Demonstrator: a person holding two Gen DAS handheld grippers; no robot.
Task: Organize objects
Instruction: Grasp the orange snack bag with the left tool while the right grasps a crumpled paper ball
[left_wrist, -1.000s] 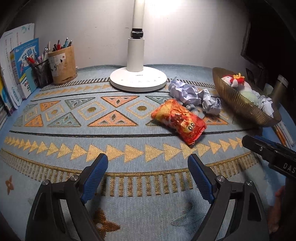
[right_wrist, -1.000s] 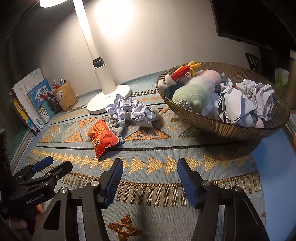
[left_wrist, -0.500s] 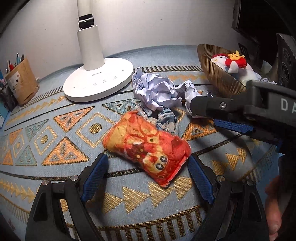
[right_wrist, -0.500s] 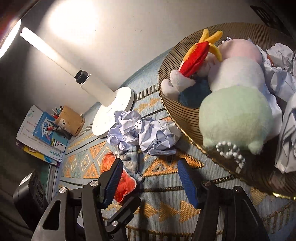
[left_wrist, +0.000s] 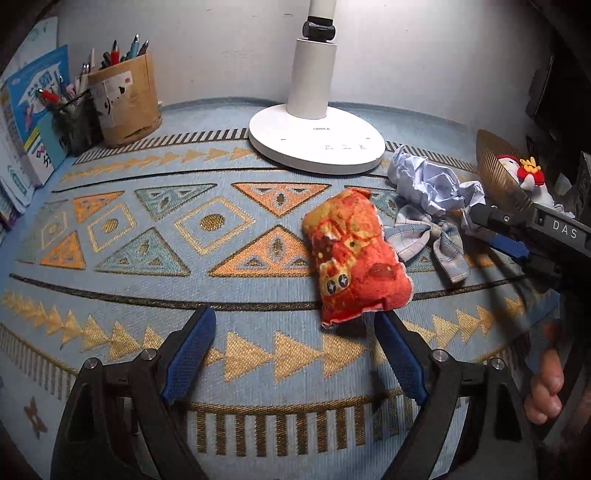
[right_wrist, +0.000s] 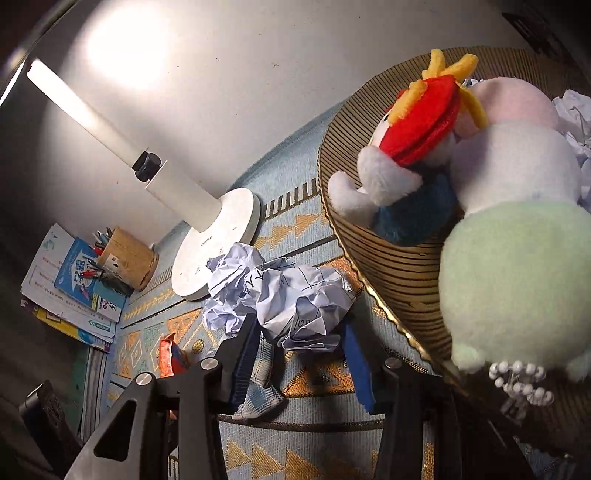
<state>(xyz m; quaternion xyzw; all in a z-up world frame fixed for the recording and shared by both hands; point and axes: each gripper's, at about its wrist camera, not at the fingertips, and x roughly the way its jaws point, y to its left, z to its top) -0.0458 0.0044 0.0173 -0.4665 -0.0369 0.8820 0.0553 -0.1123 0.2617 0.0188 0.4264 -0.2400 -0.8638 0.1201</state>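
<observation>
**Blue pads spread on both tools, paper between the right pair**

Orange and red, the snack-print pouch (left_wrist: 352, 254) lies flat on the patterned mat (left_wrist: 155, 236), just ahead of your left gripper (left_wrist: 295, 350). Its near corner sits close to the right-hand pad (left_wrist: 400, 360), while the other pad stands well to the left over bare mat. Your left tongs are wide apart and hold nothing.

Beyond the pouch, a checked cloth (left_wrist: 428, 236) lies crumpled on the mat, touching the pouch's far side. Behind that is a ball of crumpled paper (left_wrist: 432, 181), near the white lamp base (left_wrist: 317, 142). A brown pen holder (left_wrist: 123, 99) and some booklets (left_wrist: 27, 118) stand at the mat's far left corner.

Your right gripper (right_wrist: 301, 350) reaches toward the crumpled paper (right_wrist: 295, 295). Its fingers are spread, one pad (right_wrist: 243, 362) to the left of the paper and one to the right, with the lower edge of the ball sitting between them. You cannot tell from this view whether either pad touches it; nothing is clamped. The checked cloth (right_wrist: 258, 391) lies under the left finger.

To your right, the ribbed gold bowl (right_wrist: 388, 266) holds a pastel plush toy (right_wrist: 517, 229), a small plush with a red cap (right_wrist: 406, 147) and more crumpled paper (right_wrist: 572, 110) at the back.
</observation>
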